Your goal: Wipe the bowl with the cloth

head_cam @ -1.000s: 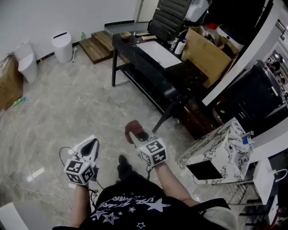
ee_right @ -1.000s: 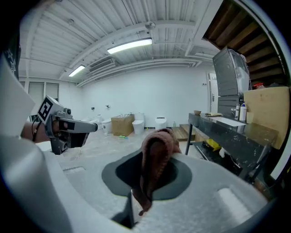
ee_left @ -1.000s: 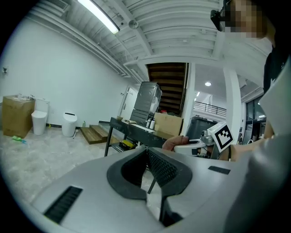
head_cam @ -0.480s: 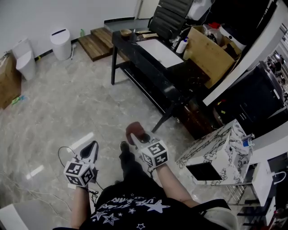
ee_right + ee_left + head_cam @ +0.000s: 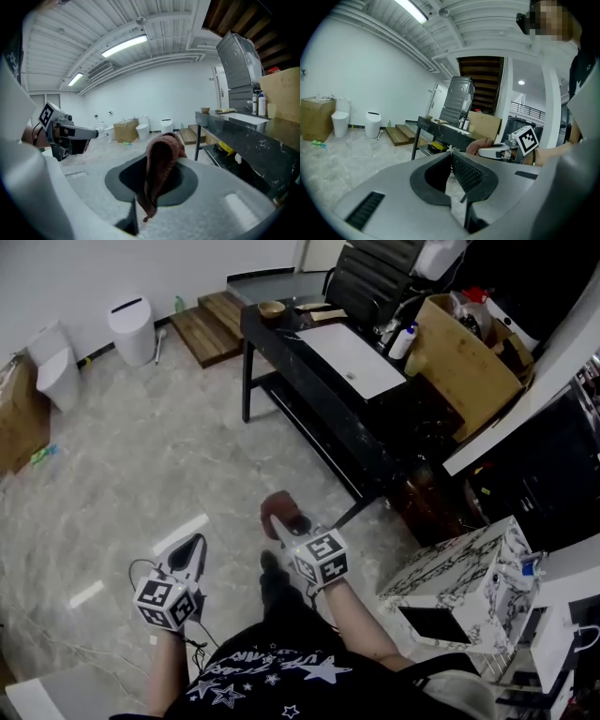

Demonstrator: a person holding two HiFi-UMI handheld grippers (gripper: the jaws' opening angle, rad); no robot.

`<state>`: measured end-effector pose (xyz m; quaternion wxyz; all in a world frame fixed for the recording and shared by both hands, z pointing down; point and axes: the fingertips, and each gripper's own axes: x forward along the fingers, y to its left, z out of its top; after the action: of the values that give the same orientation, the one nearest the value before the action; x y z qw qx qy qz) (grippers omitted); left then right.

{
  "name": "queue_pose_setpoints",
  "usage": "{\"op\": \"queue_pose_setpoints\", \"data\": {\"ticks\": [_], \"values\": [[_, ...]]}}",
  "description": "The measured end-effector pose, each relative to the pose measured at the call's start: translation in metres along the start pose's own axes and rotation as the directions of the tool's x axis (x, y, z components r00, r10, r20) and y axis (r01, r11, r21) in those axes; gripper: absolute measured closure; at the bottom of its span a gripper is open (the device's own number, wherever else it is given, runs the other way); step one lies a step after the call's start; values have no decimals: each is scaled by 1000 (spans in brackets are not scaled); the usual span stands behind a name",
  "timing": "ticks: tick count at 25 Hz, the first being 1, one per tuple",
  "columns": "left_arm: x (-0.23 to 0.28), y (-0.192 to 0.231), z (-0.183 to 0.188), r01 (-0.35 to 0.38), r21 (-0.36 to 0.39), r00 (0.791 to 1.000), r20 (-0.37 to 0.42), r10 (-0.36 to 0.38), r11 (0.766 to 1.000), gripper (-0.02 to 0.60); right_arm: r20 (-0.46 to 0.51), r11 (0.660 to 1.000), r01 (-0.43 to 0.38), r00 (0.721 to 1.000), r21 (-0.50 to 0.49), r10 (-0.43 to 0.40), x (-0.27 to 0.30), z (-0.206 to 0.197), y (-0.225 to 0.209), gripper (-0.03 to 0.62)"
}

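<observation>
In the head view my right gripper is shut on a folded reddish-brown cloth, held out over the floor in front of the person's body. In the right gripper view the cloth hangs bunched between the jaws. A small brown bowl stands on the far end of the black table, well away from both grippers, and is also in the right gripper view as the bowl. My left gripper is shut and empty, low at the left; its closed tips meet with nothing between them.
A white mat lies on the table, with a bottle and a wooden crate beyond. Two white bins and a cardboard box stand left, wooden steps behind. A marbled cabinet stands at right.
The head view has shifted, so the table sits a little further right in the picture. Both grippers stay low in front of the body, the cloth still held in the right one.
</observation>
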<state>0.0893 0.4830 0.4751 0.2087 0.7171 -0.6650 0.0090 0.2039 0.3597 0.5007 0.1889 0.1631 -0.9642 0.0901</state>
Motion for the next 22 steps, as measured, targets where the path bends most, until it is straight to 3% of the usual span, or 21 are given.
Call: {"op": "queue_pose_setpoints", "data": {"ticks": [6, 12, 22], "values": [[89, 18, 44, 13, 18, 1000, -13, -13, 1000, 563, -9, 997, -36, 999, -73, 35, 40, 37, -75, 548], [160, 29, 81, 3, 3, 1000, -2, -3, 1000, 563, -5, 997, -45, 999, -69, 44, 75, 64, -147, 548], [226, 58, 98, -48, 21, 999, -20, 48, 999, 563, -8, 996, -71, 997, -58, 71, 113, 72, -212, 548]]}}
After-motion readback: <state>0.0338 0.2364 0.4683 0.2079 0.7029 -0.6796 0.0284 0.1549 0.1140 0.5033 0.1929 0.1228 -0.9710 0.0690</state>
